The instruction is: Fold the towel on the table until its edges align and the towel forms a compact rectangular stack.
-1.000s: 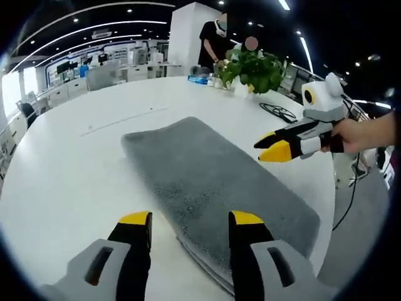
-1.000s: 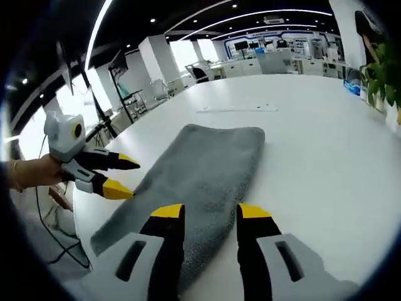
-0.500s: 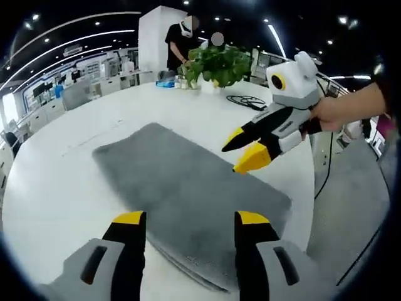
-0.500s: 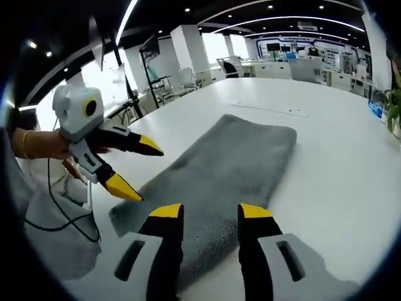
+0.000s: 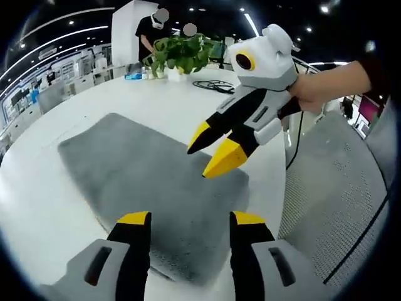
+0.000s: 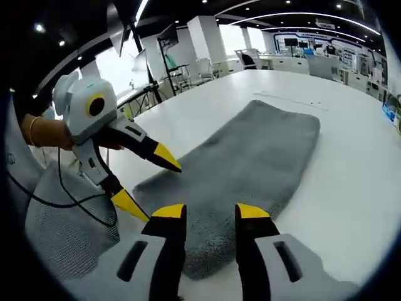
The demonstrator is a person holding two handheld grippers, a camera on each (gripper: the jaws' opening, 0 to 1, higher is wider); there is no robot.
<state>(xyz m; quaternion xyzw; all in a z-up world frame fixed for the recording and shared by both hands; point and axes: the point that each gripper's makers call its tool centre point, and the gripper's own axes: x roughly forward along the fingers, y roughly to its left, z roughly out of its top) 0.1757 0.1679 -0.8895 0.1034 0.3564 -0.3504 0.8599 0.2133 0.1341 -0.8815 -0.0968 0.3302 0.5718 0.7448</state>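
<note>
Both grippers, left gripper (image 5: 182, 217) and right gripper (image 6: 210, 211), hover spread apart above the near end of the grey towel (image 5: 144, 175), which lies flat by the white table (image 6: 351, 188) edge.

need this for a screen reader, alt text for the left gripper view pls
A grey towel lies flat on a white table, with the left tool open above its near end. The right tool, also open, reaches in from the right.
</note>
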